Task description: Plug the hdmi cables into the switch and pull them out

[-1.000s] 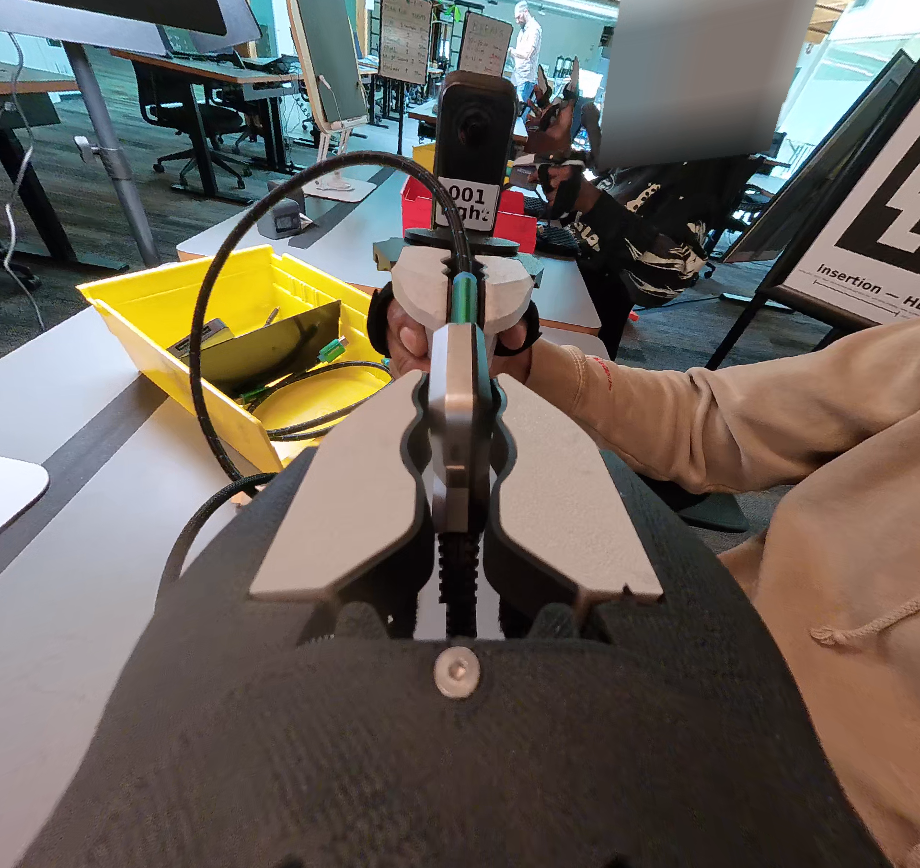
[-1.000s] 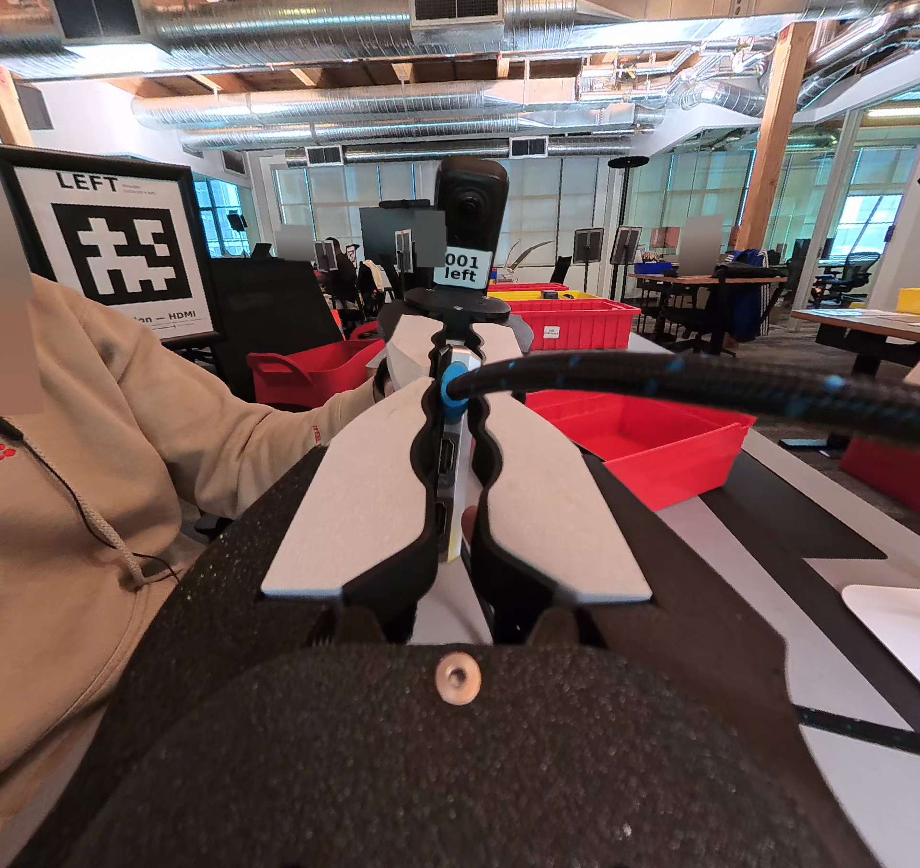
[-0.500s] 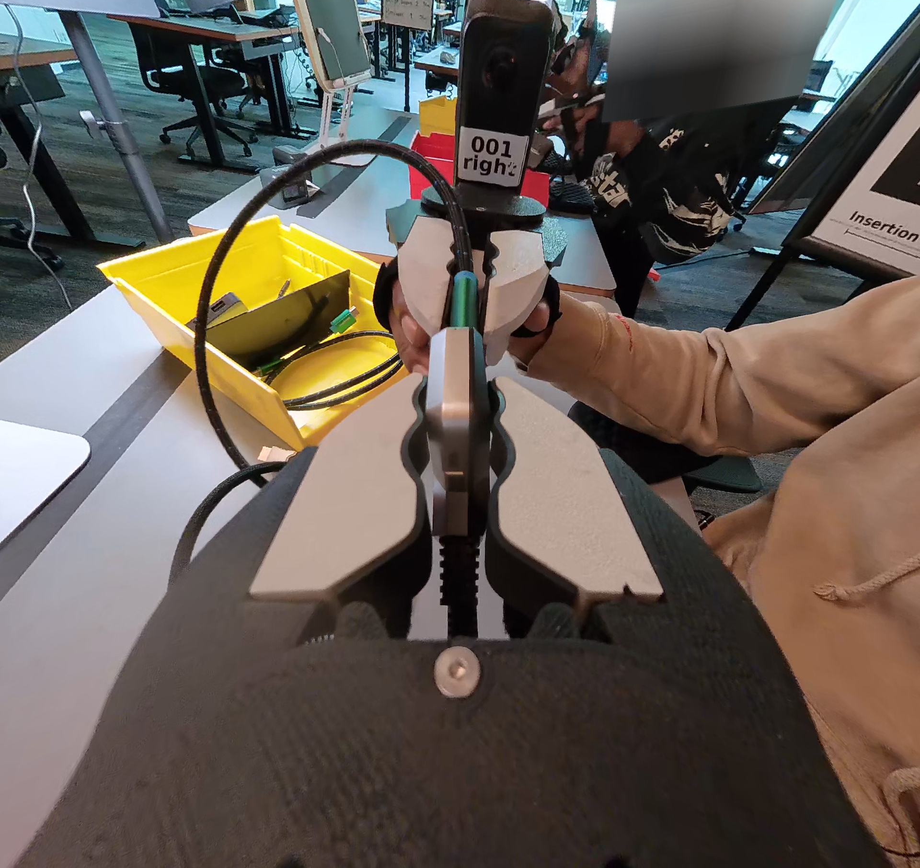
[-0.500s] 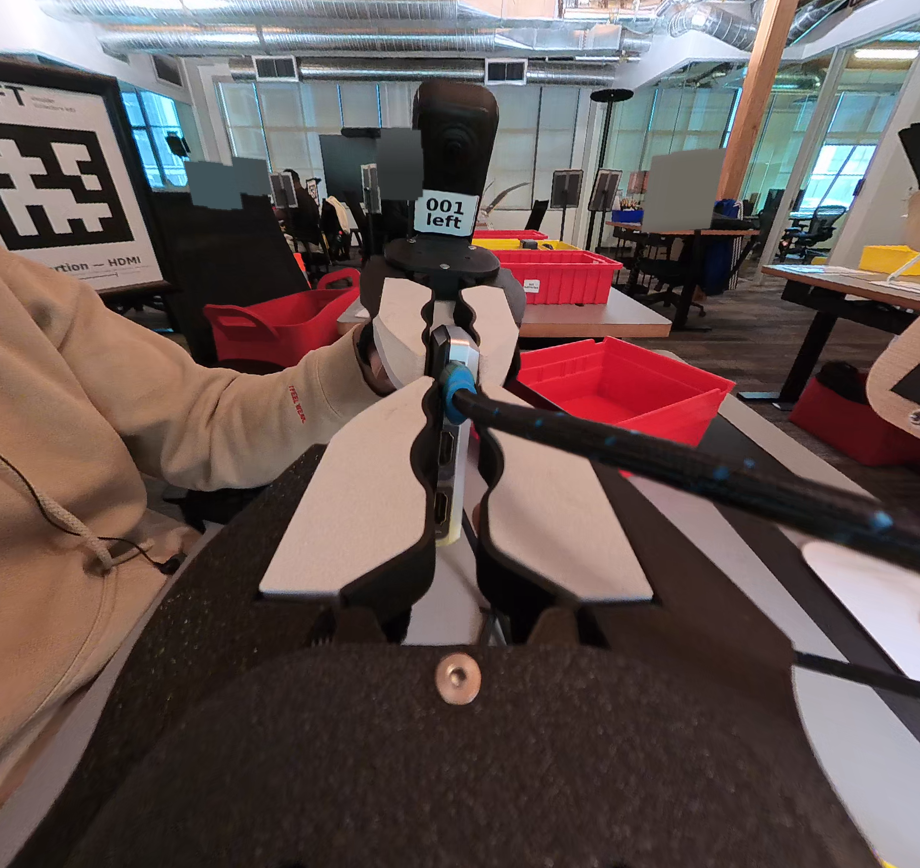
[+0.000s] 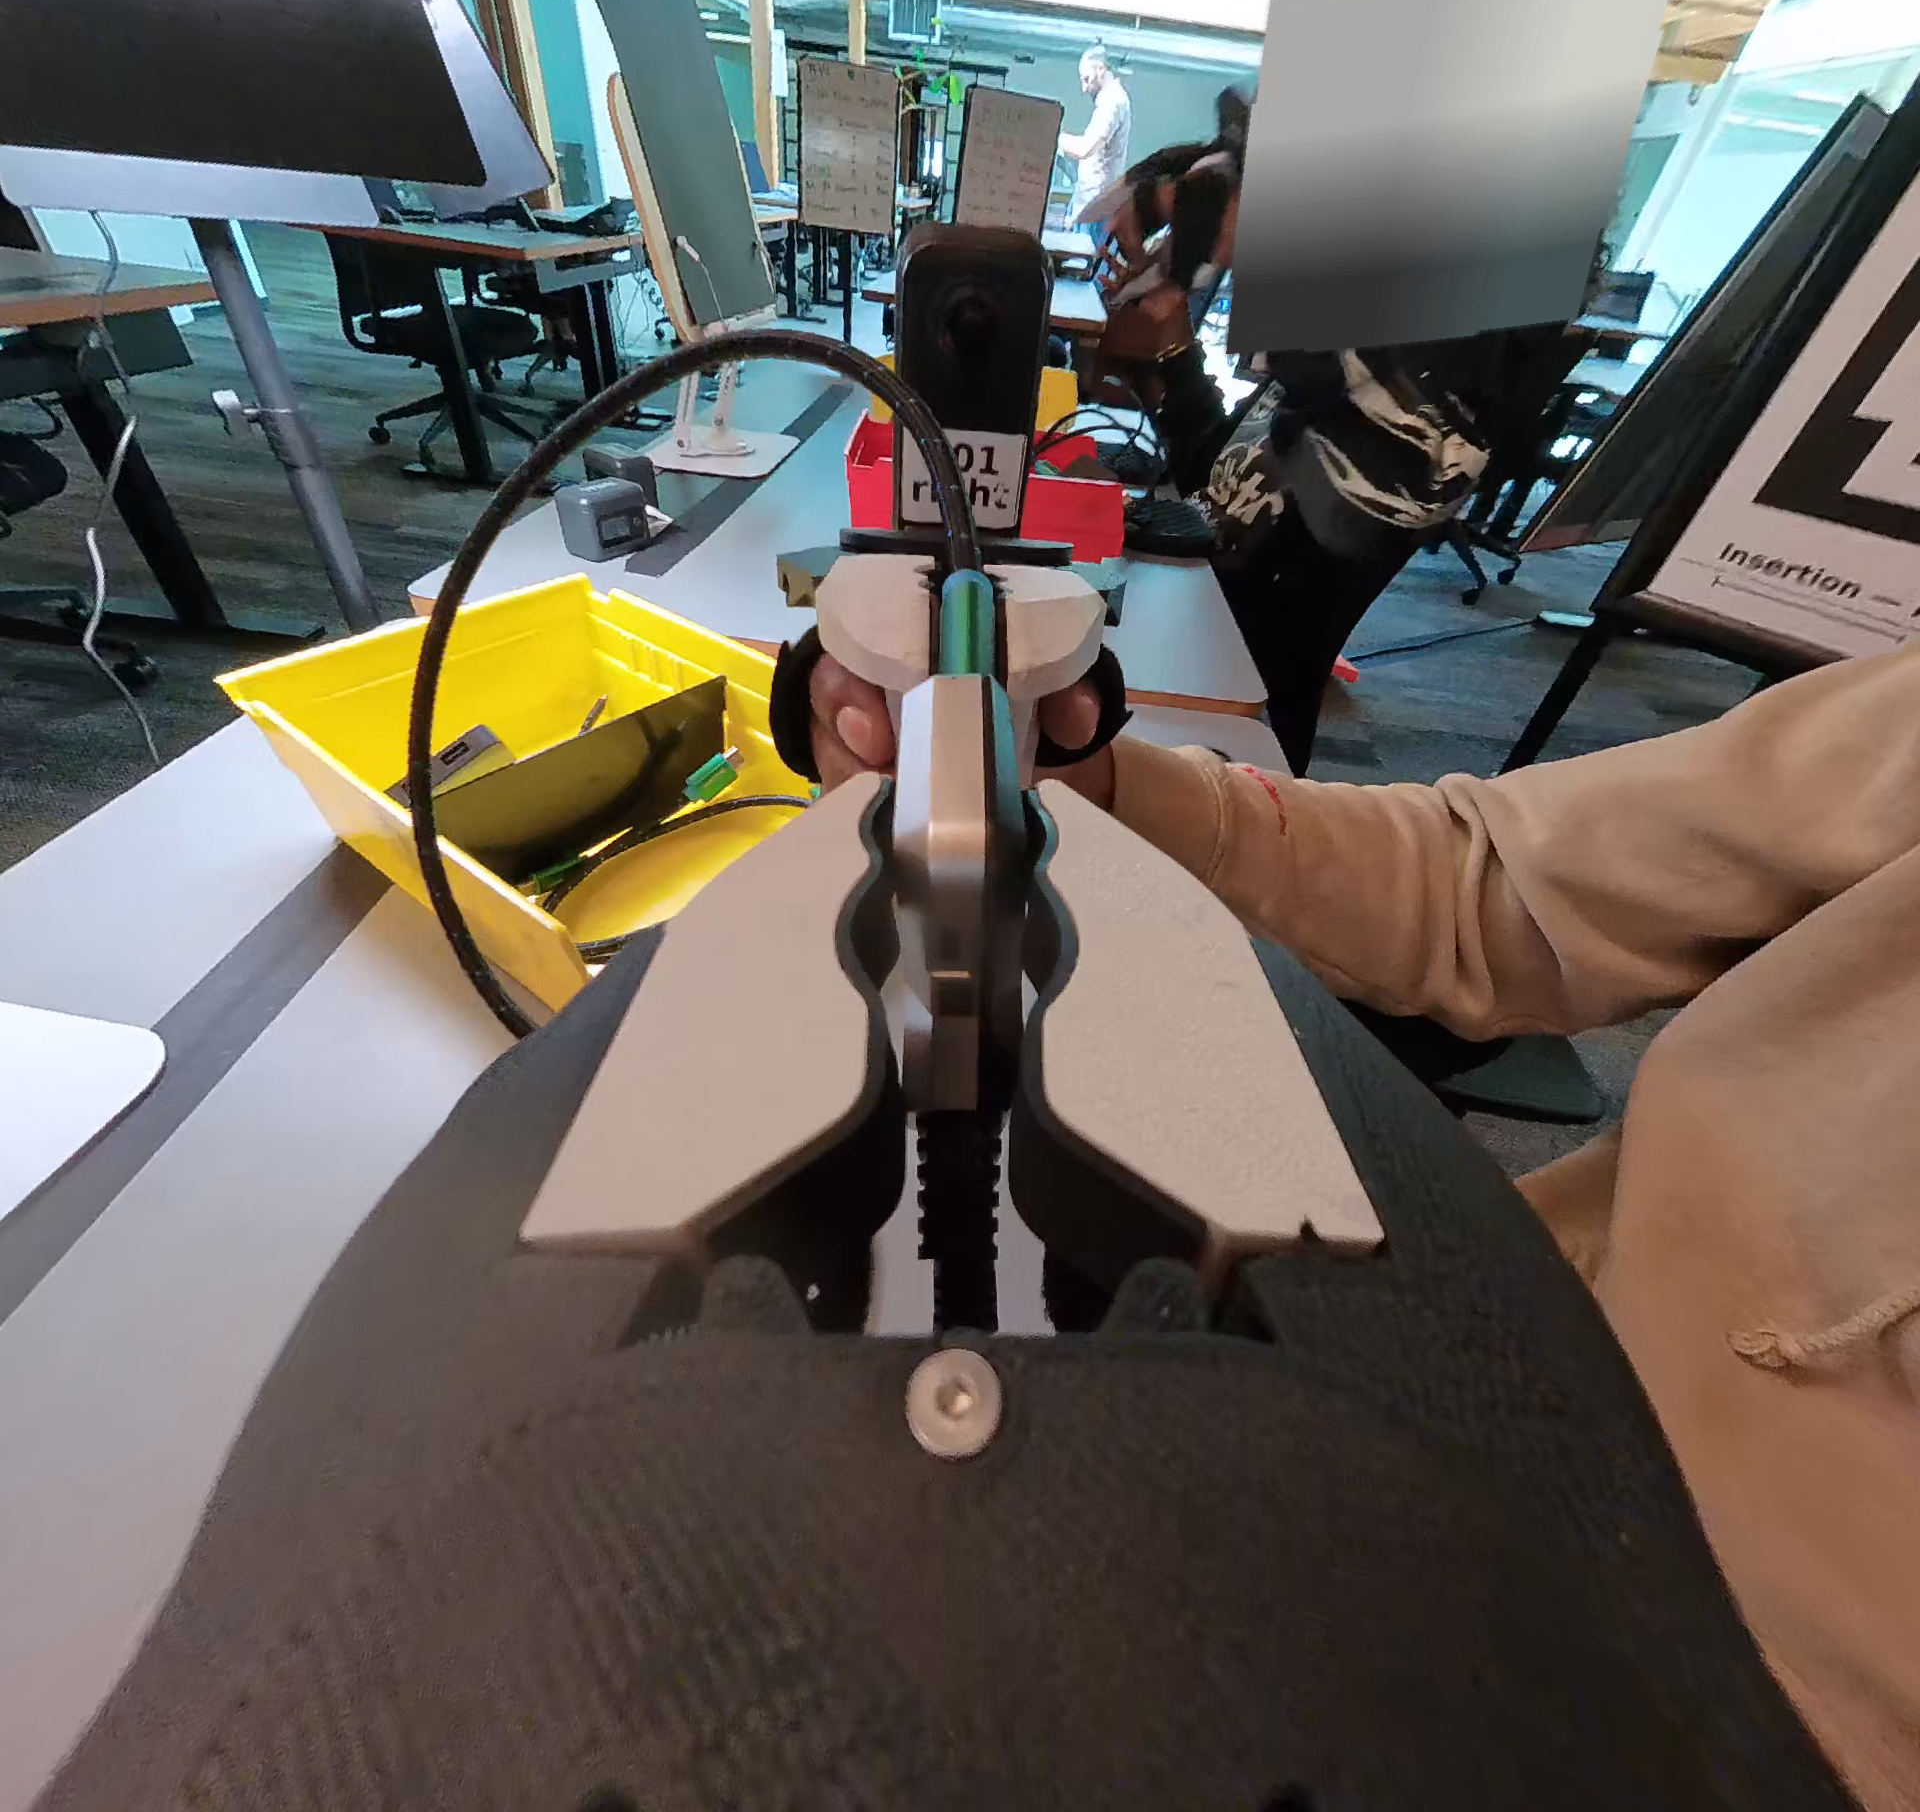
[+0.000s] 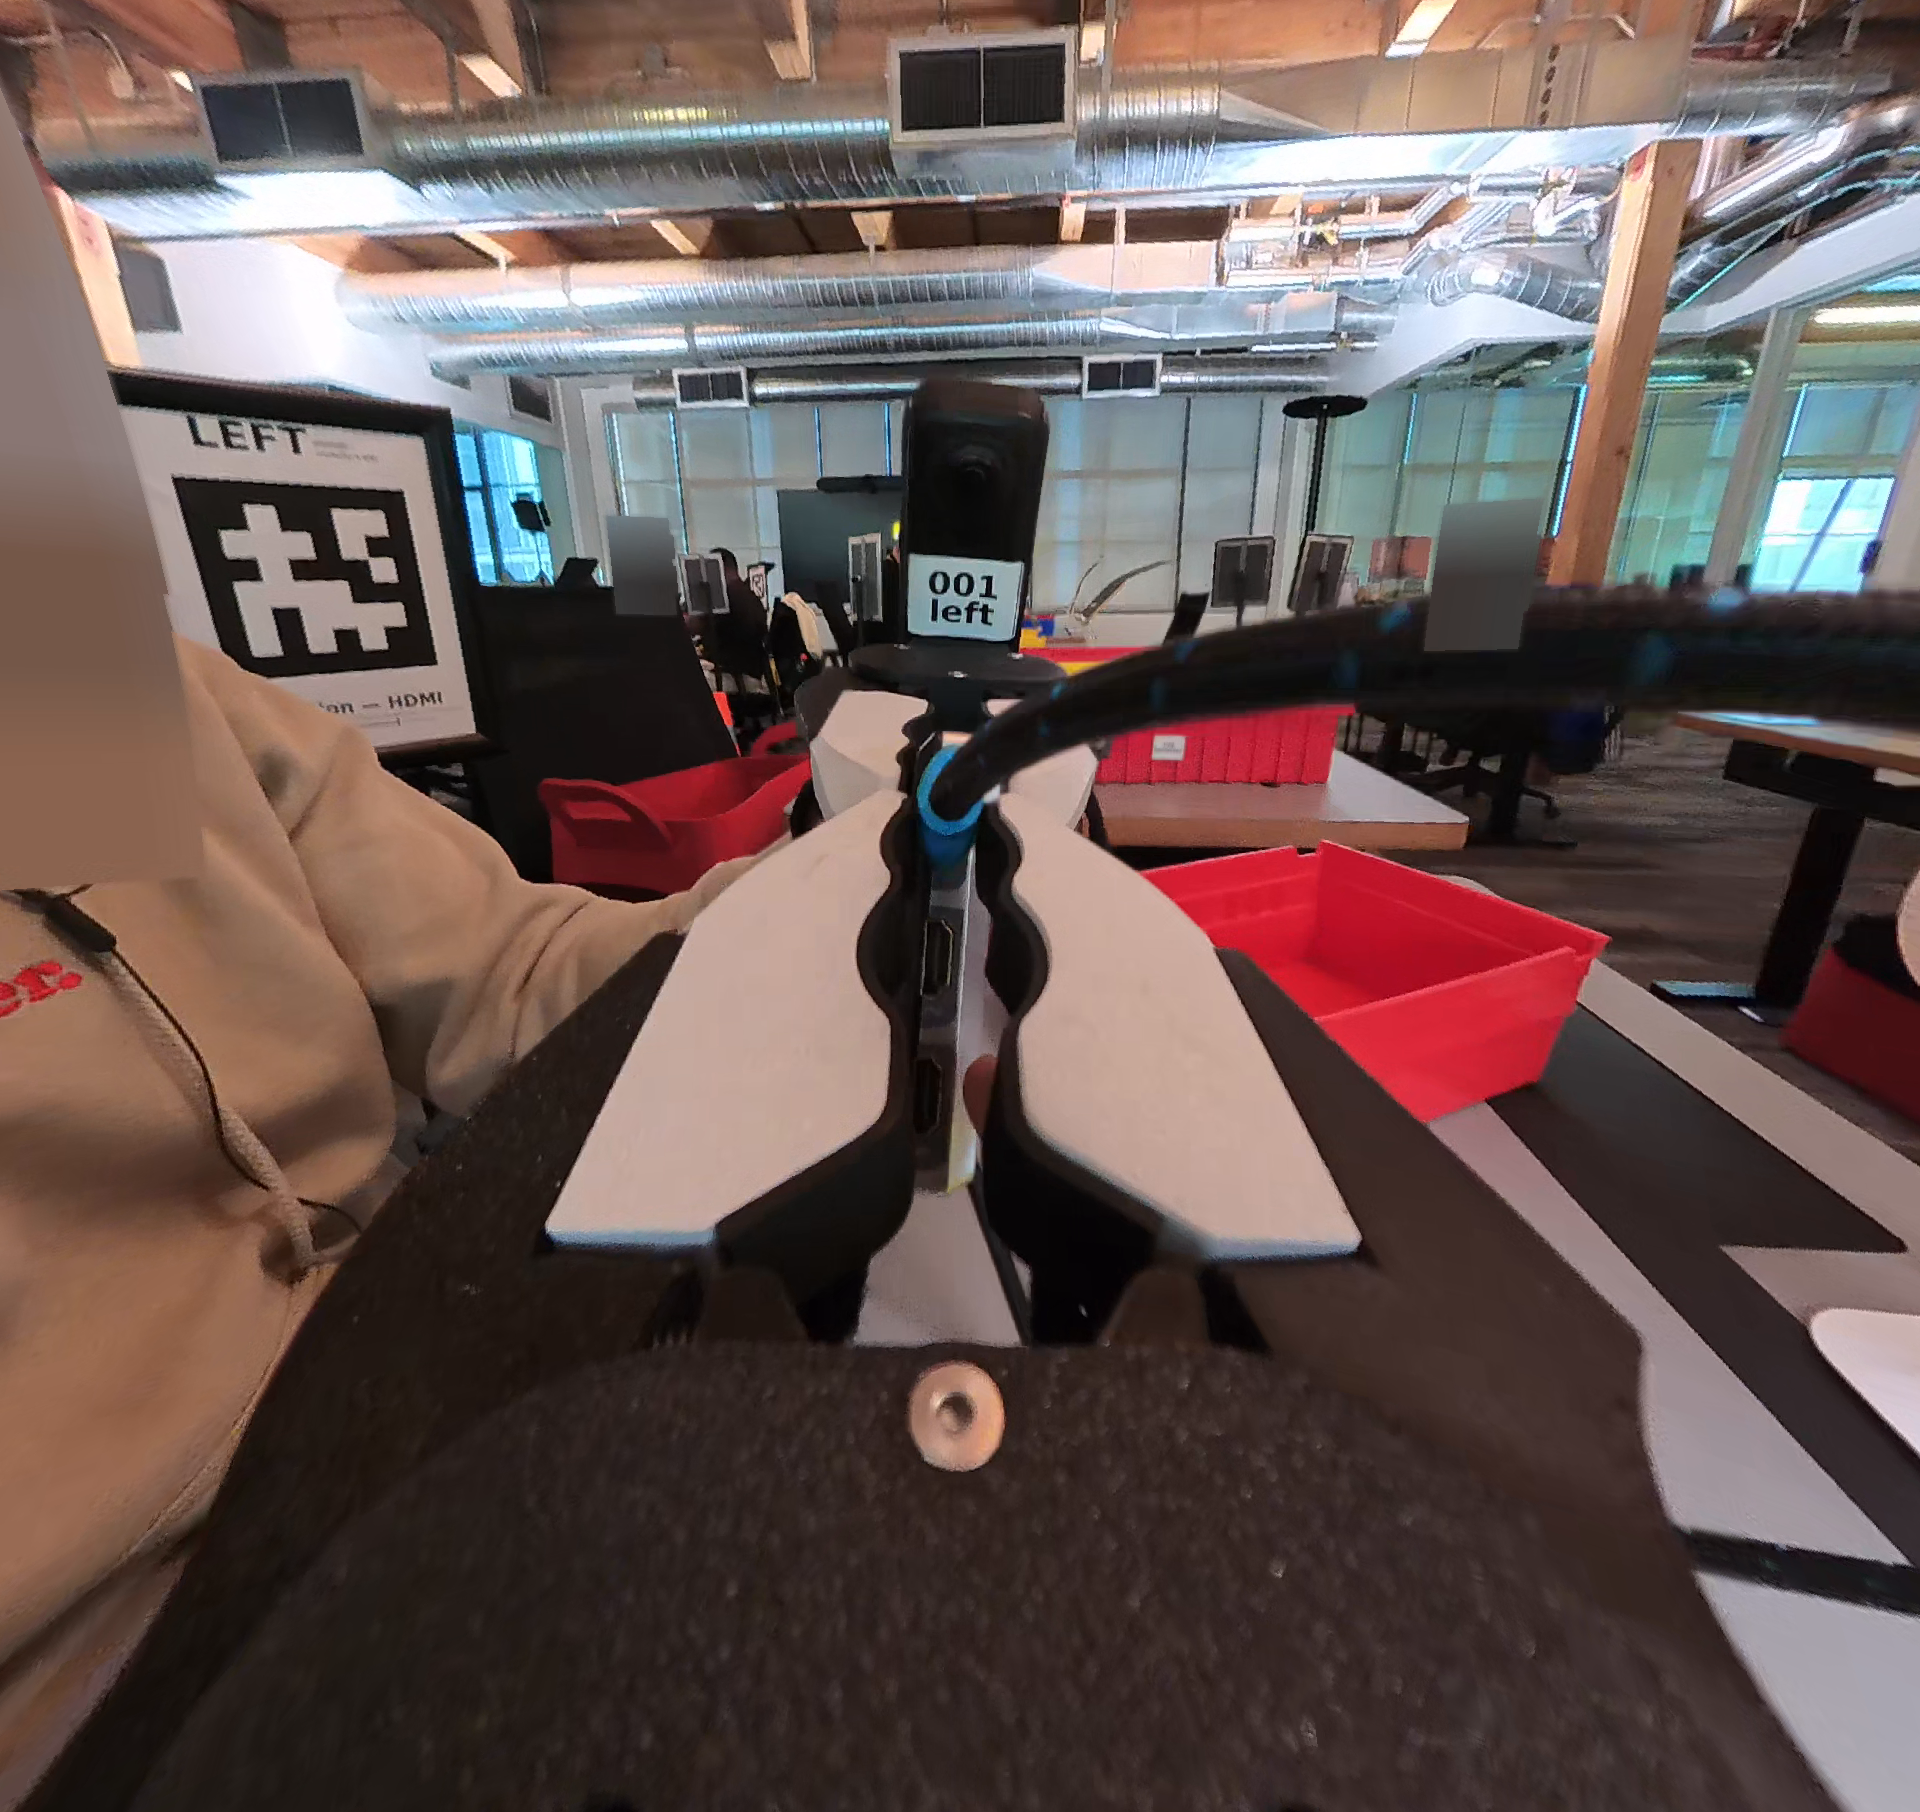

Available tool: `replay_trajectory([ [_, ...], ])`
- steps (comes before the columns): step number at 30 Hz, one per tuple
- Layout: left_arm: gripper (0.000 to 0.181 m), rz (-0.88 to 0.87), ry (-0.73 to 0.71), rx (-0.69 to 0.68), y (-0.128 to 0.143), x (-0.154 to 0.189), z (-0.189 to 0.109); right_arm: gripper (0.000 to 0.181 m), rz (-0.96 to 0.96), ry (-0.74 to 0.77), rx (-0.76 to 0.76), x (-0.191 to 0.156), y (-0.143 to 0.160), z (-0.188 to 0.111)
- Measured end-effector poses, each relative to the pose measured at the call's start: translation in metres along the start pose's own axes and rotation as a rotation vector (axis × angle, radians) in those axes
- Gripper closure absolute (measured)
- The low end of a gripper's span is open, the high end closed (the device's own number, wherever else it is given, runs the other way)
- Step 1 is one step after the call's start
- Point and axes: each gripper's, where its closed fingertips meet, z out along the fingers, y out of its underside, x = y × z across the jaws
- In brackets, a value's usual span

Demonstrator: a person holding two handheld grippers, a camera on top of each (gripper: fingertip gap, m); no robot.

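In the left wrist view my left gripper [image 5: 956, 806] is shut on the silver HDMI switch [image 5: 940, 889], held edge-on above the table. Facing it, my right gripper [image 5: 961, 609] is shut on the teal collar of an HDMI plug [image 5: 968, 624]. The collar sits against the switch's far edge and the metal tip is hidden. The plug's black braided cable [image 5: 436, 723] loops up and left. In the right wrist view my right gripper [image 6: 940, 817] pinches the plug collar [image 6: 943, 822]. The switch's port face [image 6: 940, 1024] shows two open ports below it. The cable [image 6: 1455, 650] arcs off right.
A yellow bin [image 5: 343, 713] on the grey table [image 5: 156, 879] holds more cables and another box. A red bin [image 6: 1403, 941] stands beyond the grippers. A white pad [image 5: 62, 1087] lies at the left. The person's beige sleeve [image 5: 1455, 879] and a framed marker sign [image 5: 1818, 412] are close by.
Both grippers dipped half a second ago and have tilted back up. The cable swung from pointing down-right to arcing up and right. Both grips are unchanged.
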Motion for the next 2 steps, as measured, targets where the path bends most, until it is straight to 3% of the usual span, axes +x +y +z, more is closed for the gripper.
replay_trajectory([
  [2, 0.159, -0.001, -0.010, 0.023, -0.0029, -0.0021, -0.0041, 0.170, 0.000, 0.006, 0.020, 0.0006, -0.0031, -0.0010],
])
